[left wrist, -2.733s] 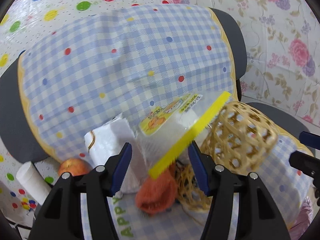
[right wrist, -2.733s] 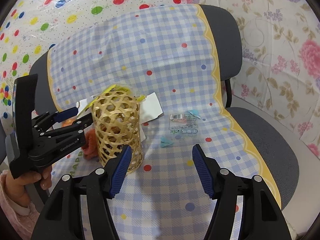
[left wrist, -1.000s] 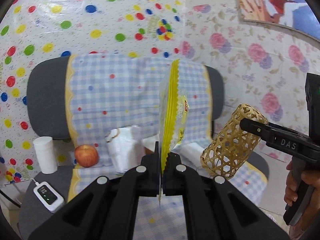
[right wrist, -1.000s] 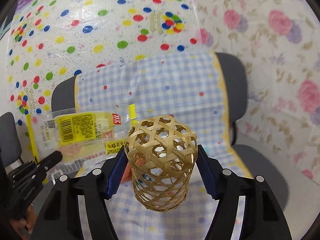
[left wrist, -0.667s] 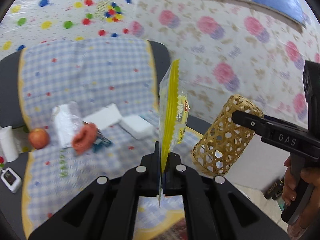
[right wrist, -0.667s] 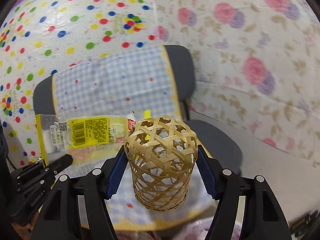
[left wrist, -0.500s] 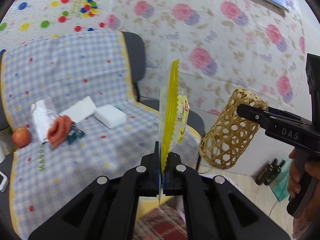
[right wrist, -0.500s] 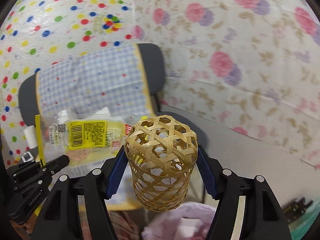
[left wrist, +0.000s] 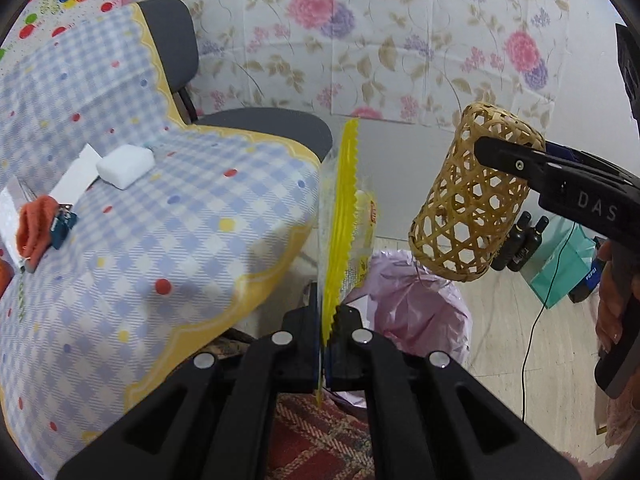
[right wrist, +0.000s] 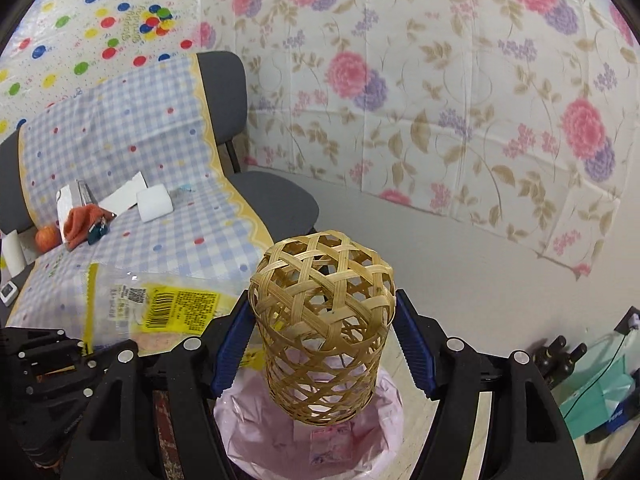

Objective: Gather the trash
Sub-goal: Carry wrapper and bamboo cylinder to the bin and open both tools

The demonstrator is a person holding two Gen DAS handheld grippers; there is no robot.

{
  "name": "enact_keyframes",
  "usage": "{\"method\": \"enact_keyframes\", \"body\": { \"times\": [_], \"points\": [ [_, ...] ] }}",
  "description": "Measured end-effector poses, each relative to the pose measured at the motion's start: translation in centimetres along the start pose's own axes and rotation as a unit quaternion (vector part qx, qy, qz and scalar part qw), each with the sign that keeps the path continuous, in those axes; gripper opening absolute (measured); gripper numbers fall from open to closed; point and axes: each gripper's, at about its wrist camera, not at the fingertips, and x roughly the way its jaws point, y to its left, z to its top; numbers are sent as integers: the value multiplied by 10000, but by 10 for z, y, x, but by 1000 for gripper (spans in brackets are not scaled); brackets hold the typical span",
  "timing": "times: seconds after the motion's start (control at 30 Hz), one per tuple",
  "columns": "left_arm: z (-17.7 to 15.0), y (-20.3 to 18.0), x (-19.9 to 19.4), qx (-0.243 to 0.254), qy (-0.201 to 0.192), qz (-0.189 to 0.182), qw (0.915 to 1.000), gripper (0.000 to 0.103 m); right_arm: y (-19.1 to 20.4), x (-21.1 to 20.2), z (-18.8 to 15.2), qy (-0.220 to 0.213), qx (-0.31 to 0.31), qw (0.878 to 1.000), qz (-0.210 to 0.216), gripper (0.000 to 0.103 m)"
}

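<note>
My left gripper (left wrist: 329, 312) is shut on a clear snack wrapper with a yellow zigzag edge (left wrist: 342, 216) and holds it upright, edge-on. The wrapper also shows in the right wrist view (right wrist: 160, 304), with its barcode label. My right gripper (right wrist: 320, 344) is shut on a woven bamboo basket (right wrist: 322, 328), seen also in the left wrist view (left wrist: 468, 200). Both hang over a bin lined with a pink bag (left wrist: 416, 304), which also shows below the basket in the right wrist view (right wrist: 304, 436).
A chair under a blue checked cloth (left wrist: 160, 208) stands at left, with a white sponge block (left wrist: 125, 162), an orange cloth (left wrist: 34, 224), white papers and an apple (right wrist: 46, 238). A teal bag (left wrist: 564, 264) and dark bottles (left wrist: 520, 240) stand by the floral wall.
Both grippers have swung right, away from the chair, with the wrapper and basket still held. The pink-lined bin has come into view beneath them.
</note>
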Motion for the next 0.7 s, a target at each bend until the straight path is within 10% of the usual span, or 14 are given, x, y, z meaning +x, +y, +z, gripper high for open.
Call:
{"method": "enact_keyframes", "body": {
  "times": [0.23,0.7],
  "points": [
    [5,2,12,-128,-10,-136,9998,36,-2,10,-4,-5,26,10000,-37,80],
    [17,61,-26,-699,-601,529,9943,38,28,26,15,41,36,9977,679,80]
  ]
}}
